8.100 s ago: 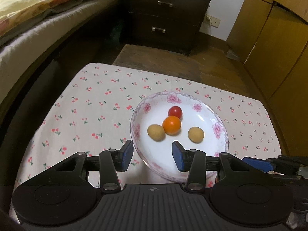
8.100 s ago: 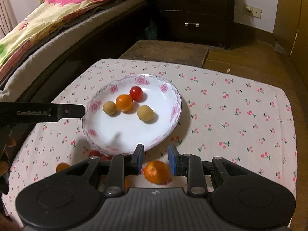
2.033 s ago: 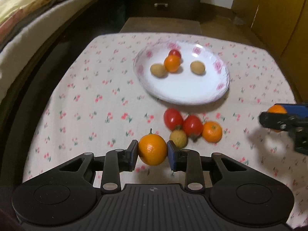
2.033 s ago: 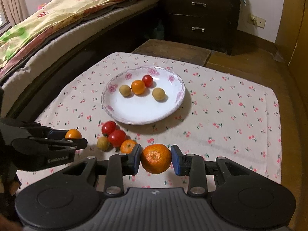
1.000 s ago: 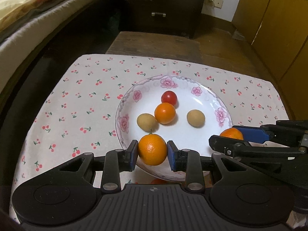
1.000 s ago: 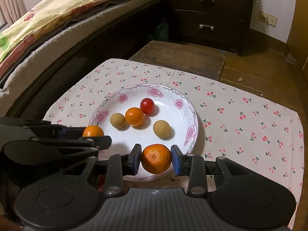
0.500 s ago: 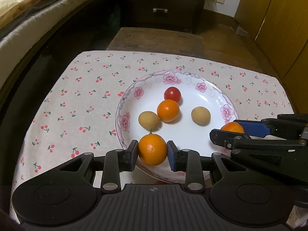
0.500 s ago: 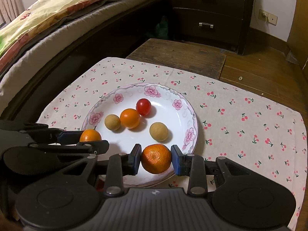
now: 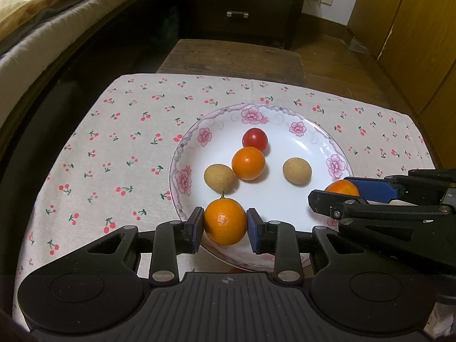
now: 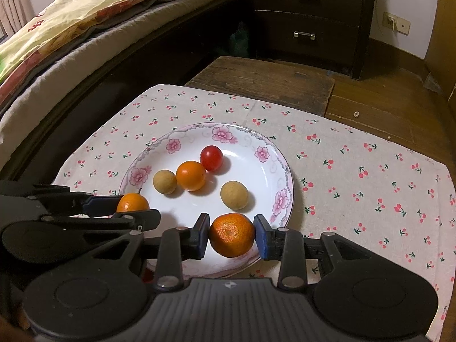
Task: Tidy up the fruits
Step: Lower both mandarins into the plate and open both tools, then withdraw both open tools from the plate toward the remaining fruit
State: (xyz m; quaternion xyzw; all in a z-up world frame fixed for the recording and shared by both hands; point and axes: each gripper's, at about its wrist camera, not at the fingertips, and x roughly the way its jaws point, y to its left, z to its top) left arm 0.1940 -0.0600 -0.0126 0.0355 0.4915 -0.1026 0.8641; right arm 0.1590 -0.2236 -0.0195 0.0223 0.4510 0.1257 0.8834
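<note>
You have brought both loads in over the plate since two seconds ago, when each gripper was back over the cloth near the loose cluster of fruit; over the last second neither has shifted much, so you look to be at the point of setting down. Your left gripper is clamped on a stemmed orange, low centre of the left wrist view, above the plate's near rim. Your right gripper grasps a mandarin, low centre of the right wrist view, over the near right part of the plate; its pads look barely eased but are on the peel. By my reading, the task is well advanced: two more fruits are about to join those already placed, and what remains is the release and then the leftovers on the cloth, of which only a red sliver shows below the plate edge at the lower left of the right wrist view. Counted on the plate: one red tomato toward upper centre, one small orange just beneath and touching it, and two tan round fruits, one to its left, one apart on the right. In the grippers: two orange fruits. One cherry-print cloth lies under everything.
</note>
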